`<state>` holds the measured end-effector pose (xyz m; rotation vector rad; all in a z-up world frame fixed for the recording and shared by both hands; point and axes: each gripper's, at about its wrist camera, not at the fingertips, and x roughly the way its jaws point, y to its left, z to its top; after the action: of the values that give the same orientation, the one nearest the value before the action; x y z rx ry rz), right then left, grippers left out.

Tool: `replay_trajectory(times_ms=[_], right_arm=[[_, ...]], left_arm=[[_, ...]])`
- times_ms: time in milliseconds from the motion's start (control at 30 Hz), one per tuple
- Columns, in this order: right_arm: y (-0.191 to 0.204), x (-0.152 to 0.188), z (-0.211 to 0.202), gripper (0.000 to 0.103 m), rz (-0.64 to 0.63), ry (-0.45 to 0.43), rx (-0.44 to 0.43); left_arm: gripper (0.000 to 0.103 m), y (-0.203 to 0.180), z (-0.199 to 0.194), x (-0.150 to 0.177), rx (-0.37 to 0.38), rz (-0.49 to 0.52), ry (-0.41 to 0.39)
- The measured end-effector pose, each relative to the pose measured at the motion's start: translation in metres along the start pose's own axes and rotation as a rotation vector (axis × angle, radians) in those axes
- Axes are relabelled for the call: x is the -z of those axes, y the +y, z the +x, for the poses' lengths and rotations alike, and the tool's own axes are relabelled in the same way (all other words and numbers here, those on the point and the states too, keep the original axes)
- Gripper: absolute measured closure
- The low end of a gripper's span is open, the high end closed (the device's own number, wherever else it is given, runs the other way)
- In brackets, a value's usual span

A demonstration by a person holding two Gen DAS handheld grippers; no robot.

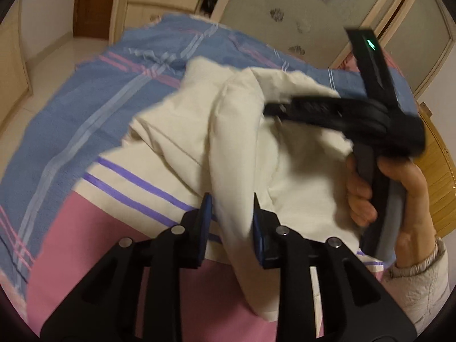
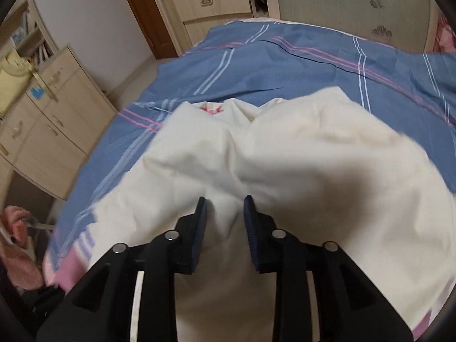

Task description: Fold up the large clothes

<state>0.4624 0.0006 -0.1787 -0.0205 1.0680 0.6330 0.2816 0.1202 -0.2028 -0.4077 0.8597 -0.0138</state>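
Cream garment: bunched in a heap at centre and centre-right of the left wrist view, lying on the bed; in the right wrist view spread across the middle and lower right of the frame.

Left gripper: lower centre of its own view, jaws parted, a fold of the cream garment running up between the blue pads; pads not visibly pressing on it, so released.

Right gripper: lower centre of its own view, jaws parted over a ridge of the cloth, gaps visible on either side of the fold; released. Seen also from the left wrist view as a black body at right of frame, blurred.

Hand: right edge of the left wrist view, wrapped round the right gripper's handle, quilted pale sleeve below.

Blue striped bedcover: upper half of both views, under the garment.

Pink sheet: lower left of the left wrist view.

Wooden drawers: left edge of the right wrist view.
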Motion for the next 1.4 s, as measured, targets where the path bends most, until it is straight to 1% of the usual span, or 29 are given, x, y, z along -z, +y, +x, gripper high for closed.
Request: replay_trajectory(times_ms=[33,67,100,167,233,300,333,367,400,433,467,567,600,633,700,733,800,833,900,967,1033,1100,1167,1233,1267,1333,1400], right_arm=[[0.002,0.007,-0.014,0.073,0.0,-0.025,-0.031],[0.006,0.012,-0.029,0.073,-0.01,-0.046,-0.044],[0.008,0.021,-0.044,0.073,-0.027,-0.073,-0.046],[0.013,0.038,-0.071,0.073,-0.054,-0.105,-0.037],[0.01,0.059,-0.091,0.073,-0.066,-0.125,0.004],[0.005,0.074,-0.099,0.073,-0.078,-0.129,0.043],[0.002,0.081,-0.101,0.073,-0.079,-0.121,0.058],[-0.004,0.088,-0.101,0.073,-0.072,-0.108,0.08],[-0.011,0.095,-0.1,0.073,-0.059,-0.097,0.098],[-0.017,0.1,-0.098,0.073,-0.05,-0.091,0.108],[-0.022,0.104,-0.098,0.073,-0.042,-0.086,0.112],[-0.035,0.114,-0.091,0.073,-0.005,-0.049,0.092],[-0.038,0.116,-0.084,0.073,0.007,-0.028,0.079],[-0.039,0.119,-0.08,0.073,0.013,-0.016,0.073],[-0.034,0.121,-0.078,0.073,-0.001,-0.021,0.09],[-0.029,0.12,-0.081,0.073,-0.012,-0.036,0.092],[-0.022,0.118,-0.088,0.073,-0.018,-0.078,0.054],[-0.019,0.118,-0.088,0.068,-0.018,-0.083,0.044],[-0.016,0.121,-0.074,0.063,-0.032,-0.039,0.08],[-0.013,0.13,-0.054,0.063,-0.067,-0.001,0.142],[-0.006,0.138,-0.043,0.062,-0.112,-0.02,0.194],[-0.001,0.141,-0.044,0.06,-0.129,-0.035,0.214],[0.0,0.138,-0.047,0.054,-0.115,-0.031,0.193],[-0.003,0.13,-0.054,0.045,-0.055,-0.024,0.139],[-0.004,0.126,-0.059,0.045,-0.021,-0.032,0.113],[-0.008,0.114,-0.072,0.044,0.032,-0.088,0.079],[-0.009,0.103,-0.08,0.043,0.045,-0.147,0.074]], left_arm=[[0.066,-0.002,-0.008,-0.001,-0.004,0.011,-0.029],[0.064,-0.004,-0.02,-0.003,0.002,0.022,-0.067],[0.059,-0.007,-0.03,-0.003,0.007,0.031,-0.104],[0.056,-0.015,-0.052,-0.004,0.022,0.061,-0.194],[0.056,-0.025,-0.069,-0.002,0.08,0.093,-0.259],[0.057,-0.031,-0.074,-0.002,0.132,0.107,-0.292],[0.062,-0.036,-0.07,-0.001,0.152,0.124,-0.292],[0.064,-0.043,-0.061,-0.004,0.164,0.141,-0.27],[0.07,-0.046,-0.049,-0.007,0.171,0.153,-0.233],[0.077,-0.052,-0.035,-0.006,0.164,0.154,-0.182],[0.078,-0.051,-0.016,-0.006,0.132,0.143,-0.119],[0.078,-0.03,0.036,-0.004,0.028,0.067,0.043],[0.076,-0.021,0.049,-0.004,0.027,0.031,0.082],[0.073,-0.013,0.058,-0.004,0.042,-0.004,0.107],[0.068,-0.008,0.059,-0.006,0.039,-0.019,0.112],[0.068,-0.009,0.057,-0.007,0.035,-0.008,0.103],[0.068,-0.016,0.054,-0.008,0.008,0.03,0.079],[0.068,-0.02,0.05,-0.007,0.001,0.044,0.071],[0.068,-0.025,0.049,-0.006,-0.01,0.065,0.063],[0.068,-0.03,0.047,-0.006,-0.003,0.08,0.058],[0.068,-0.034,0.045,-0.006,-0.021,0.099,0.053],[0.068,-0.037,0.043,-0.003,-0.045,0.125,0.041],[0.067,-0.038,0.04,0.0,-0.063,0.142,0.028],[0.065,-0.038,0.037,0.0,-0.07,0.156,0.016],[0.064,-0.039,0.036,0.0,-0.076,0.159,0.01],[0.058,-0.039,0.035,-0.001,-0.093,0.164,0.003],[0.054,-0.039,0.036,0.0,-0.104,0.167,0.002]])
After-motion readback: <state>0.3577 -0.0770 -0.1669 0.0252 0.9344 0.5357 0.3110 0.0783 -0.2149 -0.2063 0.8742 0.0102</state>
